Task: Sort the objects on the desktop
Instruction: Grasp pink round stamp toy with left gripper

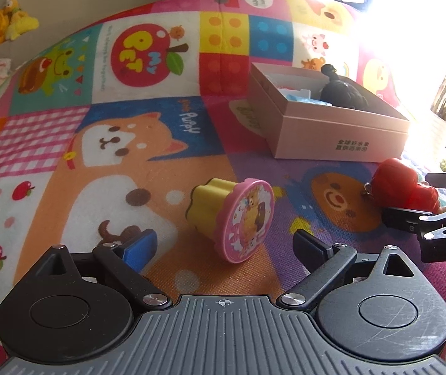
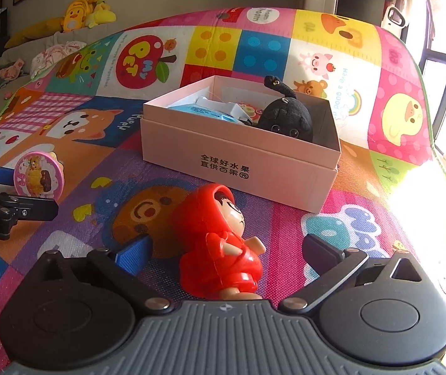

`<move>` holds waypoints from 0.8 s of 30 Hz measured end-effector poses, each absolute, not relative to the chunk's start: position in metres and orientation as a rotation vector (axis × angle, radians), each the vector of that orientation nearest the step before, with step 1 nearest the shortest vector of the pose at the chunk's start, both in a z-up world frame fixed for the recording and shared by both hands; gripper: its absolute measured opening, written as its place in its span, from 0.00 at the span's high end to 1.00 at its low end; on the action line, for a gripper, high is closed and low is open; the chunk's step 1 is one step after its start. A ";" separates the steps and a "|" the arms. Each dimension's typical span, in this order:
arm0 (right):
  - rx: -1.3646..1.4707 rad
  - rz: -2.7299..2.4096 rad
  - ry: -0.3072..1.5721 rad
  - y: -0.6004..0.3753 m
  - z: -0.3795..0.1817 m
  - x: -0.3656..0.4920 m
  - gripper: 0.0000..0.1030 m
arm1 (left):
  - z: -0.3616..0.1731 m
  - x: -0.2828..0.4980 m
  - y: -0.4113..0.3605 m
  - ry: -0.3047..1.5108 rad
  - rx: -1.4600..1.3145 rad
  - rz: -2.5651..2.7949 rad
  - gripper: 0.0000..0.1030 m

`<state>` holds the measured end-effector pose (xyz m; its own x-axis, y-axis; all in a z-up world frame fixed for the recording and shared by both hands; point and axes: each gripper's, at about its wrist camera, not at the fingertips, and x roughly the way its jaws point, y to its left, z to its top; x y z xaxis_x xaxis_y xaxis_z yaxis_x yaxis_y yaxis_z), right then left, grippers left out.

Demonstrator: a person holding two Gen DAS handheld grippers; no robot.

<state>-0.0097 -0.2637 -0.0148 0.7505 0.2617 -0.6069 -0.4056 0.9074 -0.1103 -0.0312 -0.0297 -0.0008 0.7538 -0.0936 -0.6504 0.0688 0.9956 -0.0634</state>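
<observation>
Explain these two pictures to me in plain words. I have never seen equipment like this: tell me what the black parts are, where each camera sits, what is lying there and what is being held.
A person holds two handheld claws, each with a camera looking along its fingers.

The left claw is open around a tipped yellow toy cup with a pink round cartoon lid, not gripping it.

The right claw is open around a red hooded plastic figurine lying on the colourful cartoon play mat.

Behind stands an open pink cardboard box holding a black plush cat and some blue-and-white items.

Nothing is held.
</observation>
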 end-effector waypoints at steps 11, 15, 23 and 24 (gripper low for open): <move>-0.231 0.362 0.659 -0.262 -0.019 -0.003 0.27 | 0.004 -0.029 -0.046 0.704 -0.055 -0.154 0.06; -0.231 0.362 0.655 -0.262 -0.019 -0.005 0.24 | 0.004 -0.017 -0.055 0.683 -0.043 -0.192 0.06; -0.219 0.361 0.653 -0.264 -0.019 -0.004 0.24 | -0.003 -0.003 -0.060 0.681 0.010 -0.162 0.08; -0.221 0.362 0.653 -0.264 -0.019 -0.004 0.24 | -0.003 -0.005 -0.059 0.680 0.015 -0.153 0.10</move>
<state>-0.0040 -0.2637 -0.0190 0.7351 0.2583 -0.6268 -0.3952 0.9145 -0.0865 -0.0048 -0.0591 -0.0030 0.7671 -0.1358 -0.6270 0.1454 0.9887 -0.0362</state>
